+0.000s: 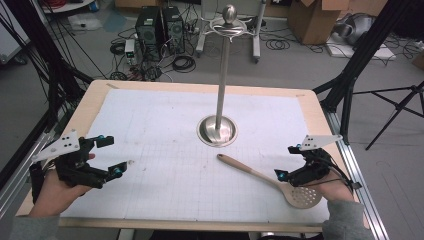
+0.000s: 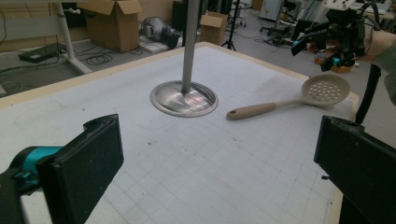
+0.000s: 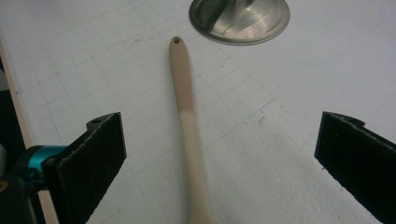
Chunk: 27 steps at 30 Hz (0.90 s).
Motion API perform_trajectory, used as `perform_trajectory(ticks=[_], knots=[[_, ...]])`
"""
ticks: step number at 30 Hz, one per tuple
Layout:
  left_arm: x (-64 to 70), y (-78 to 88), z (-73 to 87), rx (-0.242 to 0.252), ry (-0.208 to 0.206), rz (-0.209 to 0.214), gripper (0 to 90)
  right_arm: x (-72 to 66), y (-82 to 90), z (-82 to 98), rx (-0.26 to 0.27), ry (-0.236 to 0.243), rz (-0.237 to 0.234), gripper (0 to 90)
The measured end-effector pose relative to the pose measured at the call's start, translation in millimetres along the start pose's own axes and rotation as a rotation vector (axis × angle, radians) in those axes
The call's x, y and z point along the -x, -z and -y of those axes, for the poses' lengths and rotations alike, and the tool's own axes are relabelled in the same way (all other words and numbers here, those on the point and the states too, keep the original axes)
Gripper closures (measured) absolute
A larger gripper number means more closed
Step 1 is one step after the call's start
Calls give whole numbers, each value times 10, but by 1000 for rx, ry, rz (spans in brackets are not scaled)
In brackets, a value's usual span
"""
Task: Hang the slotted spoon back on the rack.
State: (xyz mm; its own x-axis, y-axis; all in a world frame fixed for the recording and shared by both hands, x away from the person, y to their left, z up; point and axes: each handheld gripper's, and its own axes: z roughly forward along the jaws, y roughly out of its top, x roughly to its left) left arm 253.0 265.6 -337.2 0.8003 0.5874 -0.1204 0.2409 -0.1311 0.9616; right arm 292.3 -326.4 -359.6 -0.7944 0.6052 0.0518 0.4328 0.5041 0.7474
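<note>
Glossy metal stand (image 1: 218,131), matt spoon (image 1: 270,180)

even indoor light, soft shadows, slight blur

Bare white gridded counter (image 1: 165,150) lay open ahead of the left gripper (image 1: 111,156). Beyond it stood the tall steel pole on its round base (image 1: 217,131). The beige slotted spoon (image 1: 270,179) lay between the right gripper's (image 1: 287,162) spread jaws.

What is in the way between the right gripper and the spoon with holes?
Nothing visible. The right gripper hovers open just above the slotted spoon, and the handle lies bare between its jaws.
</note>
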Motion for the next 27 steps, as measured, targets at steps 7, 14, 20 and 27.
perform_trajectory(ticks=[7,14,20,27], knots=[[8,-24,9,-9,-1,4,18,-23,-69,-13,-33,17,-1,8],[0,-32,13,-11,-2,5,17,-36,-154,-24,-67,30,-3,7],[-3,-39,18,-15,-2,3,18,-3,-235,-34,-73,23,3,7],[4,-51,27,-22,-2,9,18,-15,-331,-17,-111,24,-12,10]])
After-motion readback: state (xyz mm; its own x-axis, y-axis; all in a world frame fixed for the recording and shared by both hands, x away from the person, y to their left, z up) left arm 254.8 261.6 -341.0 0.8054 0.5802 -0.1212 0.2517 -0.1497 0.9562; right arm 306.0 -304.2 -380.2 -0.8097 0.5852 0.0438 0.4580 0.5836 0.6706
